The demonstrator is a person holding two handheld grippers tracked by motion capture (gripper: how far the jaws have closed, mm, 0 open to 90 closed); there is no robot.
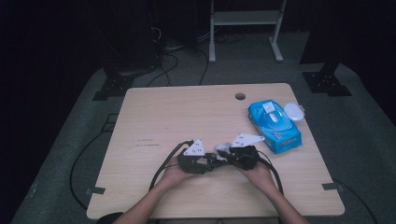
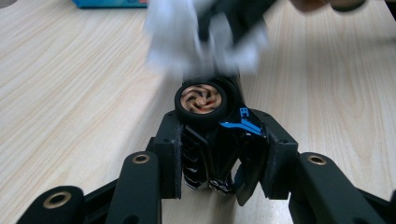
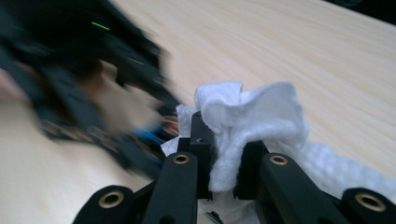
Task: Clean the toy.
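Toy car (image 2: 212,140) in left gripper (image 2: 219,154), wipe (image 3: 247,126) in right gripper (image 3: 223,163)

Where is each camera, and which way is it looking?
High view: above the person's side, looking forward and down on the table; forearms, both hands show.
Left gripper view: on the left hand-held gripper, looking along its jaws clamped on a black toy car.
Right gripper view: on the right hand-held gripper, jaws pinching a white wipe.
Both gripper views share the wipe and car.
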